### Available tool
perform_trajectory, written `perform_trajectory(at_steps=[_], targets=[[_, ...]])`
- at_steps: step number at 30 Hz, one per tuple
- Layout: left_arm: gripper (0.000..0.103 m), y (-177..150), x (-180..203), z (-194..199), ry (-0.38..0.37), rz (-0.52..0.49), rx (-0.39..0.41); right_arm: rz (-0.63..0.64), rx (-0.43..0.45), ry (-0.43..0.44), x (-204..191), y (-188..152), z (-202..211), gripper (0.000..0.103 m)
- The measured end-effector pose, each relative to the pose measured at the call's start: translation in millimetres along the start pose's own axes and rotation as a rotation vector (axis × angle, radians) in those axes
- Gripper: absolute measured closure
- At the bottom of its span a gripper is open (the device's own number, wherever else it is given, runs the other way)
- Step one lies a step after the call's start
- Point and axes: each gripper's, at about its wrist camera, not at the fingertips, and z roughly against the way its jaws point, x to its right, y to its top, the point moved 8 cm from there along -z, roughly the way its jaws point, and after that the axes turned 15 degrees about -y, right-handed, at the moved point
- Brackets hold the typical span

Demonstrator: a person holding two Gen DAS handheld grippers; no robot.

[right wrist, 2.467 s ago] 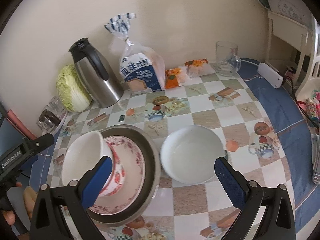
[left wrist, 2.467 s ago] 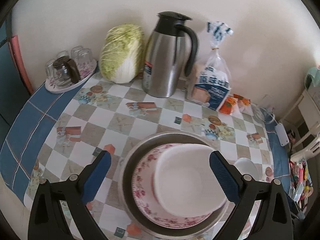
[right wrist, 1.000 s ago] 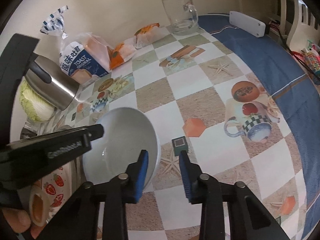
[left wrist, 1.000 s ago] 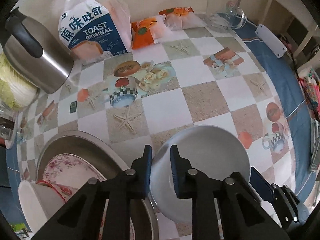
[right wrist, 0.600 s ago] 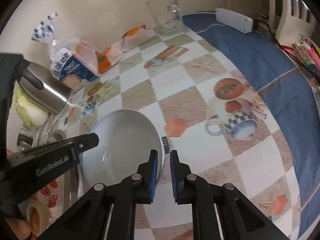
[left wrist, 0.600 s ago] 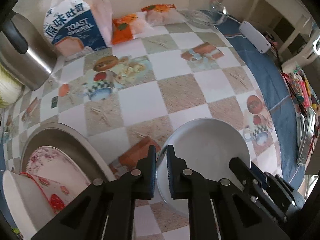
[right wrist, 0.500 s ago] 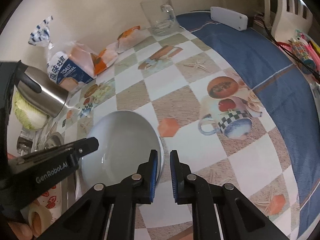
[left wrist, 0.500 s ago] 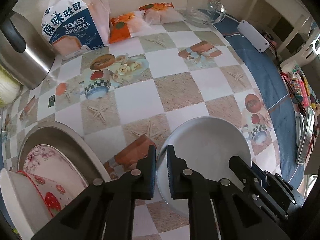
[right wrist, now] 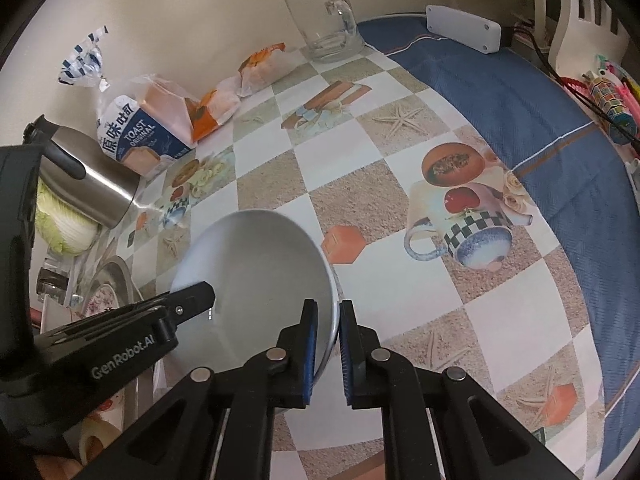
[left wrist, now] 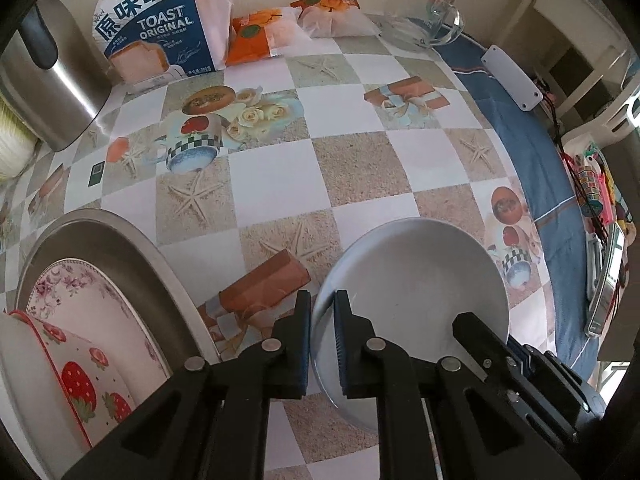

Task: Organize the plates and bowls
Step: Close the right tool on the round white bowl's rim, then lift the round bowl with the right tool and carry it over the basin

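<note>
A plain white bowl hangs just above the checked tablecloth, held by both grippers. My left gripper is shut on its left rim. My right gripper is shut on its right rim, and appears in the left wrist view at the bowl's far side. To the left sits a metal basin holding a floral plate. On that plate lies a tilted strawberry-patterned bowl.
Along the wall stand a steel thermos, a toast bag, orange snack packs and a glass mug. A cabbage lies behind the thermos. A white power strip rests on the blue cloth at right.
Both grippers closed from a small gap onto the white bowl's opposite rims. The bowl now appears raised slightly and sits farther from the basin.
</note>
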Motion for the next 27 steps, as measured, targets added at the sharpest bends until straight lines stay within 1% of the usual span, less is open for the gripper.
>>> perform_trajectory(at_steps=[2,6,10,13,17,20,22,27], targets=[[0.092,-0.5,2.5,3.7,-0.013,-0.002,0.012,-0.003,0.006,0.004,0.9,1.0,3.1,0.092],[0.092,2.7,8.7,22.2,-0.024,-0.009,0.053,0.003,0.055,-0.004,1.4,7.4,19.1,0.091],[0.092,7.4,11.1,55.5,-0.023,-0.021,0.121,0.023,0.079,0.007,-6.5,10.4,34.5,0.091],[0.092,7.7,6.5,80.8,-0.027,-0.011,0.166,0.038,0.106,0.025,-17.1,13.3,50.5,0.091],[0.092,2.0,-6.4,114.1,-0.037,0.014,0.225,0.076,0.159,0.044,-39.4,15.0,80.3,0.091],[0.092,-5.6,-19.6,140.0,-0.02,0.026,0.28,0.11,0.189,0.057,-60.3,12.7,98.3,0.091],[0.092,-11.7,-30.8,157.2,-0.006,0.037,0.314,0.136,0.205,0.065,-74.2,10.0,108.7,0.091],[0.092,-29.0,-61.2,197.0,-0.011,0.088,0.391,0.2,0.246,0.111,-114.8,-0.4,135.6,0.091]])
